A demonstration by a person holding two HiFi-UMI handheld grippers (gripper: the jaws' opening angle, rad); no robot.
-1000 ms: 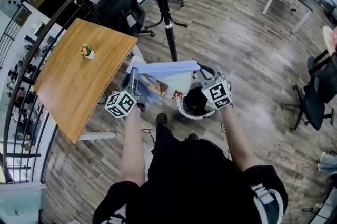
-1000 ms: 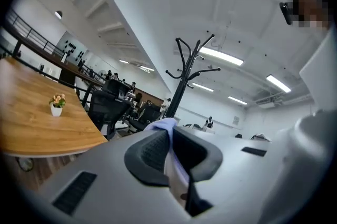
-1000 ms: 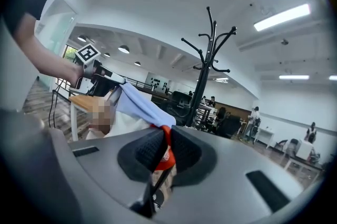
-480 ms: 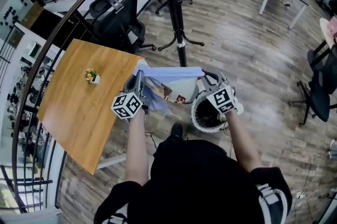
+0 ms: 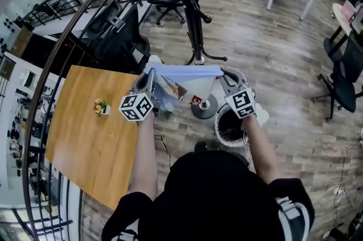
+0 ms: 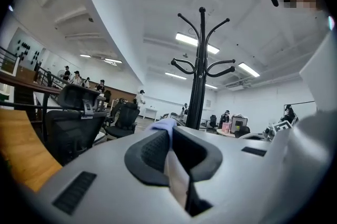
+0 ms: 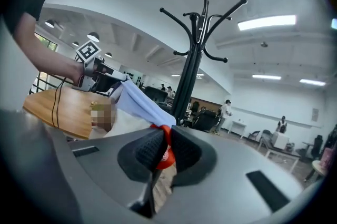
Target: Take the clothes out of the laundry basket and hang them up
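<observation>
**Shirt leaves the basket and nears the coat stand**

In the last second the pale blue printed shirt (image 5: pixel 184 72), stretched between both grippers, has travelled from over the laundry basket (image 5: pixel 219 127) to just short of the black coat stand (image 5: pixel 191 13); the basket now sits on the floor under the right forearm, so the lifting-out looks done and only the hanging remains; the left gripper (image 5: pixel 151 76) is clamped on one end of the shirt's top edge, the right gripper (image 5: pixel 227 75) on a red-trimmed corner at the other, both pairs of jaws closed tight on cloth; both forearms reach forward side by side, grippers about level, the shirt's body drooping between them, beside the wooden table (image 5: pixel 79 149).
</observation>
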